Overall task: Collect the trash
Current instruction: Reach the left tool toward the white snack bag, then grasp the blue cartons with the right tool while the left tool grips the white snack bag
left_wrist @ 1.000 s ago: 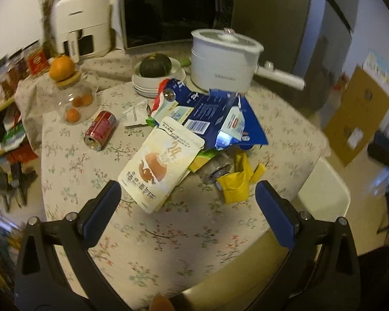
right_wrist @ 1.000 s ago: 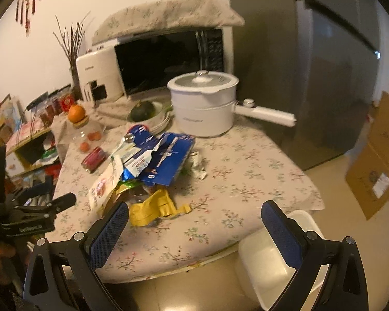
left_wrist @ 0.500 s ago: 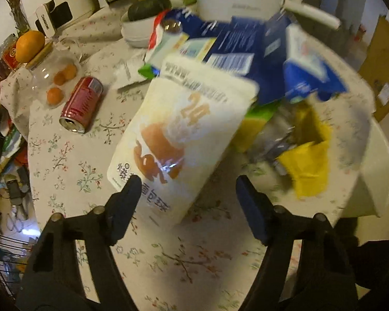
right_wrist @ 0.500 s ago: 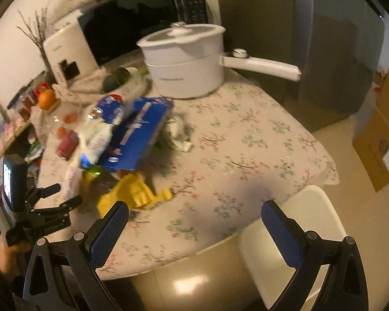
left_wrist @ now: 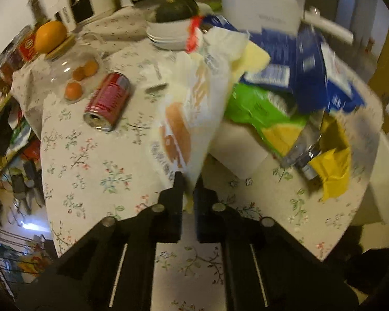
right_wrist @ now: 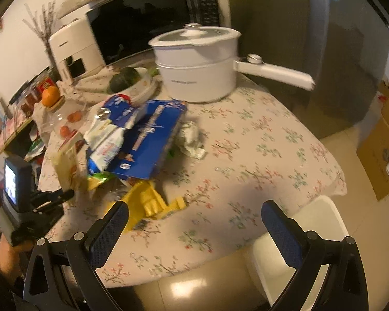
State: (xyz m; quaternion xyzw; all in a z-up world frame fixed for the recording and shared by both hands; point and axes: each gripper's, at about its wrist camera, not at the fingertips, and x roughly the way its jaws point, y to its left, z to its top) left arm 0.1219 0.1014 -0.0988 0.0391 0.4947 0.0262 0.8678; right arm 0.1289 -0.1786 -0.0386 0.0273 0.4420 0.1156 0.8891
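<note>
Left wrist view: the left gripper [left_wrist: 188, 181] has just been closing, and its black jaws now stand together, clamped on the lower corner of a white foil snack pouch with an orange print [left_wrist: 189, 108]. The pouch rises from the jaws, tilted and blurred, above the round table covered in a floral cloth [left_wrist: 96, 171]. Just left of the pouch a red drink can [left_wrist: 107, 102] lies on its side on the cloth. Right of the pouch lie a green and yellow plastic bag [left_wrist: 264, 114], a flattened blue cardboard carton [left_wrist: 311, 75] and a crumpled yellow rubber glove [left_wrist: 334, 173]; the glove is nearest the table's right edge. Behind the can stands a clear glass jar [left_wrist: 64, 70] with an orange fruit [left_wrist: 50, 36] on its lid.

Right wrist view: the right gripper [right_wrist: 194, 223] hangs over the near table edge with its blue-padded jaws wide apart and nothing between them. The trash pile sits at left centre on the cloth; the blue carton [right_wrist: 153, 140] lies on top and the yellow glove [right_wrist: 147, 202] lies just ahead of the gripper's left finger. A crumpled white wrapper [right_wrist: 192, 140] lies beside the carton. A white lidded electric pot with a long handle [right_wrist: 197, 62] stands behind the pile. The left gripper [right_wrist: 57, 197] shows at the left edge, at the pouch.
</note>
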